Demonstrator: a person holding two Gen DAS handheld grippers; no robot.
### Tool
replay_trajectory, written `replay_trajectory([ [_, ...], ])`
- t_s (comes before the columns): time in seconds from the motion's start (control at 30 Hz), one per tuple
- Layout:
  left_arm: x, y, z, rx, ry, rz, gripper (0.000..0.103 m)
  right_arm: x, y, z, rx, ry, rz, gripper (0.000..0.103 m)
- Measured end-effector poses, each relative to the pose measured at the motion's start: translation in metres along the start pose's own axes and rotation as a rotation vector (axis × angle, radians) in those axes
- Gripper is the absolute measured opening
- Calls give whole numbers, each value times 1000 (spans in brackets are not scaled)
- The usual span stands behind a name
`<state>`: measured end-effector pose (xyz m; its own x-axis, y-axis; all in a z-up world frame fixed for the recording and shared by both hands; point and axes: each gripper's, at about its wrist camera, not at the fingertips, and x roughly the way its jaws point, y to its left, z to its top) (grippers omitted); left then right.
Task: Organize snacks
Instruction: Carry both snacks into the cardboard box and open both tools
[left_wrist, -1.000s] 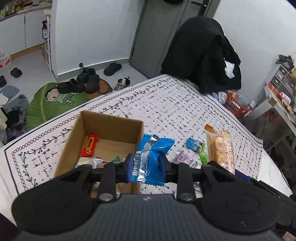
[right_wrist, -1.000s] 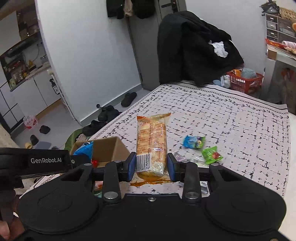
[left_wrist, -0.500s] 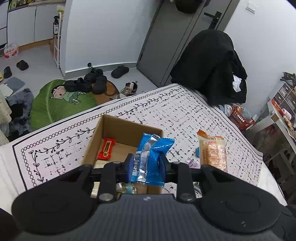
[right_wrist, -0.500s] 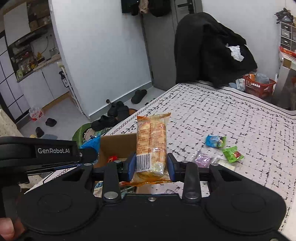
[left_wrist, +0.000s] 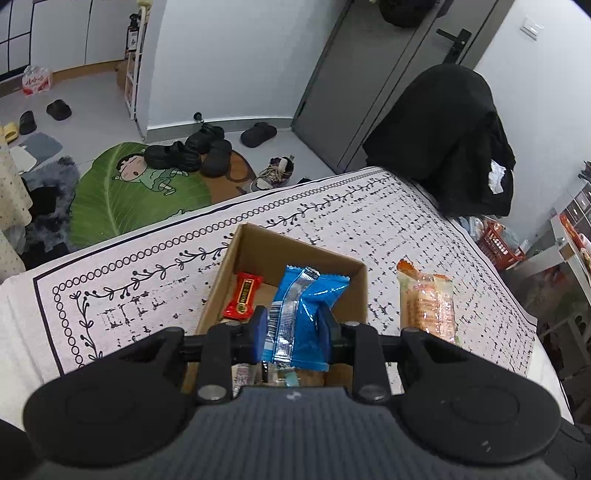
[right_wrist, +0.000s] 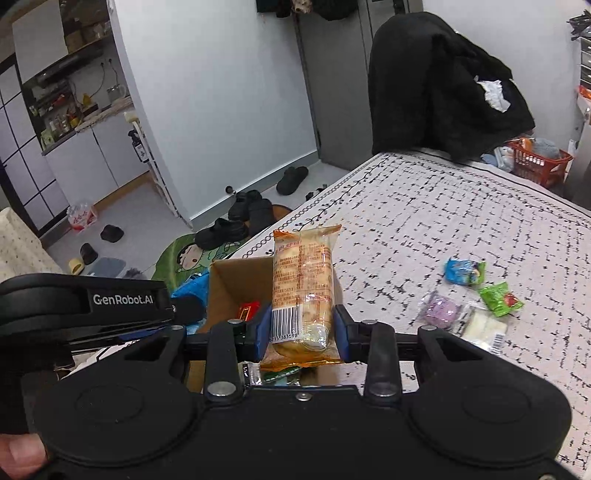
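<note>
Both grippers, left (left_wrist: 293, 328) clamping a blue packet (left_wrist: 301, 314) and right (right_wrist: 301, 328) an orange biscuit pack (right_wrist: 302, 284), have advanced over the cardboard box (left_wrist: 255, 240) just ahead; release looks imminent.

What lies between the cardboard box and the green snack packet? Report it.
In the right wrist view: the orange biscuit pack in the right hand-held gripper, then bare tablecloth.

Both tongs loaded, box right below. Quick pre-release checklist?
1. Left tongs clamped on blue packet: ok.
2. Right tongs clamped on orange cracker pack: ok.
3. Blue packet over cardboard box opening: ok.
4. Cracker pack fully over the box: cannot tell, it sits near the right wall.
5. Room left in box beside red bar: ok.
6. Loose snacks left on the cloth: not ok.
</note>
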<state>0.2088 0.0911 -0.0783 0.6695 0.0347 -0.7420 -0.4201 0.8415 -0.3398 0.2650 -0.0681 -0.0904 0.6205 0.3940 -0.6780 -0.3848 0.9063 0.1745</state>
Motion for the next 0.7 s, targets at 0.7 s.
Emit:
replay_trajectory([
  [0.7, 41, 28, 10, -59, 46, 30, 28, 43, 3, -14, 13, 90, 29, 62],
])
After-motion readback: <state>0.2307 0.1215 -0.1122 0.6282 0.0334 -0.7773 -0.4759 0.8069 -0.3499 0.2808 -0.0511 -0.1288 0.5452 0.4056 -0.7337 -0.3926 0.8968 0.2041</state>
